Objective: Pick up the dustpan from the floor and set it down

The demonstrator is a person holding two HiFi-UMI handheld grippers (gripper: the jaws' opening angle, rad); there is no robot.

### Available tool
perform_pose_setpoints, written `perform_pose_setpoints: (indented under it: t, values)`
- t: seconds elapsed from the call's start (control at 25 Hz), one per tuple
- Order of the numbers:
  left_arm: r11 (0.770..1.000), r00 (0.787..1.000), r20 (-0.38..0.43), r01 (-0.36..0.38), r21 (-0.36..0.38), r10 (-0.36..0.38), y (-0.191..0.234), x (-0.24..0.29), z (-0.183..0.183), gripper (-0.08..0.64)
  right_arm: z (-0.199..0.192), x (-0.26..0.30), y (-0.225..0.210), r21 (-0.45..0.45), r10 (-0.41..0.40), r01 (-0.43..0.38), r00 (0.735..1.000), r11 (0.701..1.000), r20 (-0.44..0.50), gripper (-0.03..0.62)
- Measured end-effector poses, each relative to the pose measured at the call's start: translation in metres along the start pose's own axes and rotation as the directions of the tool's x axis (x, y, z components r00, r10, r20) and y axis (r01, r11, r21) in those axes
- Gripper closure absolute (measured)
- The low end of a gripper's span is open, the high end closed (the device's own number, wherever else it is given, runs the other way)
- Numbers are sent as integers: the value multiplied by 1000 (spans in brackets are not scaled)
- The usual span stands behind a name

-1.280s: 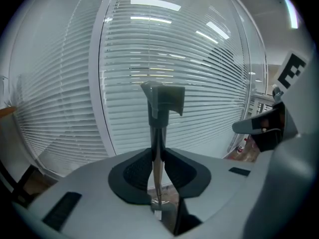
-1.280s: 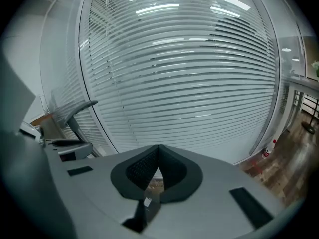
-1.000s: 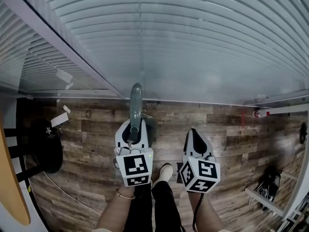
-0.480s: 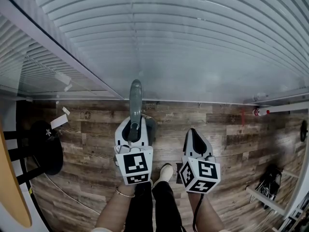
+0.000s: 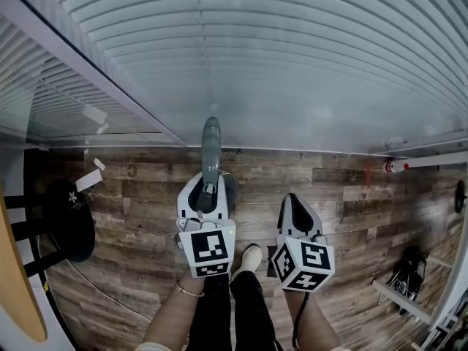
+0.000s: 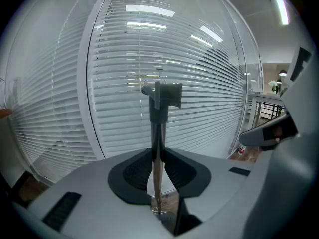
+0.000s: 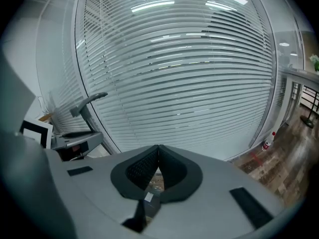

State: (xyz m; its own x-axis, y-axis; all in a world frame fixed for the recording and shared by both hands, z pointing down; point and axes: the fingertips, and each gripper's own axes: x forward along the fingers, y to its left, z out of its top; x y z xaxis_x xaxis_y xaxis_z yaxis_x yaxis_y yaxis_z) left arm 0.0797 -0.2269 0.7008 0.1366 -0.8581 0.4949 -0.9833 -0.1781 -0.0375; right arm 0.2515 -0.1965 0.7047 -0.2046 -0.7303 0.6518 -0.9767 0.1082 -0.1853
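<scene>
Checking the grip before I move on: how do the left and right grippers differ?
The left gripper is clamped on the dustpan handle; the right gripper holds nothing. The left's pads are parted by the handle; the right's pads meet. Both point toward the blinds, side by side above the floor.

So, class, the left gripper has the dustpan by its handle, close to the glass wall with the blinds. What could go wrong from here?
1. The left gripper pinches only the thin dustpan handle, so it could slip or swing between the pads.
2. The handle's top stands near the glass wall and may knock it if tilted.
3. A shoe sits just below, so the dustpan could land on it when set down.
</scene>
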Motion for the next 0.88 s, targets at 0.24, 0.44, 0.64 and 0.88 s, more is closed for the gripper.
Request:
perform_pose_setpoints:
  t: [0.24,0.44,0.64,0.88]
  values:
    - [1000,1000,4,10,-7,-10,1,0,-1,469,-2,-4,-1,7,-3,3,1000,1000,1,560]
    - [1000,1000,5,21,-20,-21,3,-2,-3,453,-2,-7,1,9,-1,1,1000,1000,3,560]
    - [999,999,8,33,-33,-33,2,-1,-6,421,-6,-7,2,14,-1,1,1000,1000,1,560]
    - [997,998,13,57,-55,-57,4,-6,-10,387,-9,-12,5,14,-2,2,1000,1000,1,560]
